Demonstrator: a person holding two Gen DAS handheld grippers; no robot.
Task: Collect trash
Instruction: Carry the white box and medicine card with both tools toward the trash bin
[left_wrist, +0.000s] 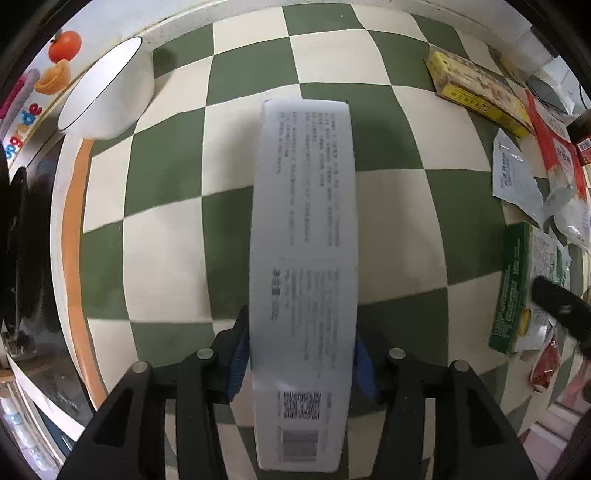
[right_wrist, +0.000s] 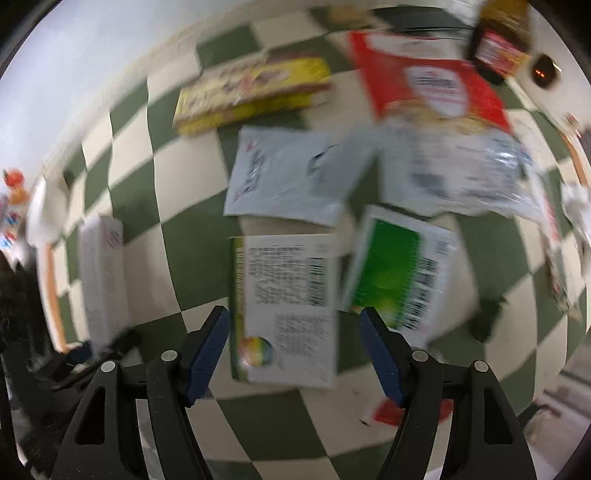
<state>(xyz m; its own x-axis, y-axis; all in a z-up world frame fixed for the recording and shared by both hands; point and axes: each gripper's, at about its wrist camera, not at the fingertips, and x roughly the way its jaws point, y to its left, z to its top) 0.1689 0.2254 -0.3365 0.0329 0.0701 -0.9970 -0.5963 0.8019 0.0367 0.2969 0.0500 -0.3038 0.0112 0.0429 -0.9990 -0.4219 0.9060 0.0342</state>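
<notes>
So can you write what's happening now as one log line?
left gripper: shut on white box | right gripper: open over green box | white bin: ahead left

Green-and-cream checkered tabletop carries white bowl, yellow box, green carton, grey pouch, apparently a red-and-white bag.

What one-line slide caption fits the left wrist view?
Left gripper clamps a long white box above the green-checked tablecloth, white bin ahead-left, more packaging at right.
</notes>
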